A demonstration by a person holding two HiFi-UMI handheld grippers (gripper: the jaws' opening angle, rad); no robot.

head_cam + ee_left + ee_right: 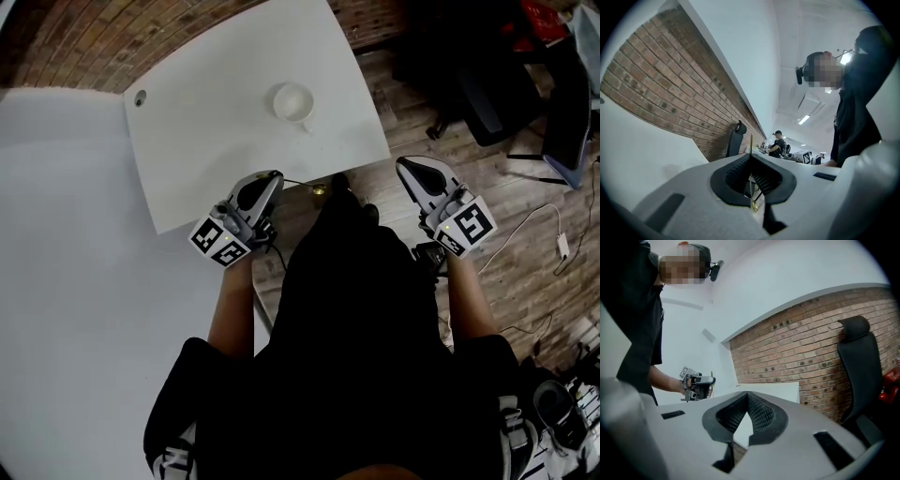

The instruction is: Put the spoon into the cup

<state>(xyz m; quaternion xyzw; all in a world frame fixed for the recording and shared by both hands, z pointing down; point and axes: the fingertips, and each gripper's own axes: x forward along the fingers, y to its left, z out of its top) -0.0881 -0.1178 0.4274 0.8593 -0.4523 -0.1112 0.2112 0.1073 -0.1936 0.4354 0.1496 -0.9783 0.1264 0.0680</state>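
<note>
The left gripper [751, 159] is clamped on a thin gold spoon [751, 142] and held at the near edge of the white table [216, 150]. The right gripper [747, 395] is closed on nothing, off to the side. The cup [292, 101] stands further up the table, well apart, with no spoon in it. The pick-up looks done, and the carry and the drop into the cup are left.
</note>
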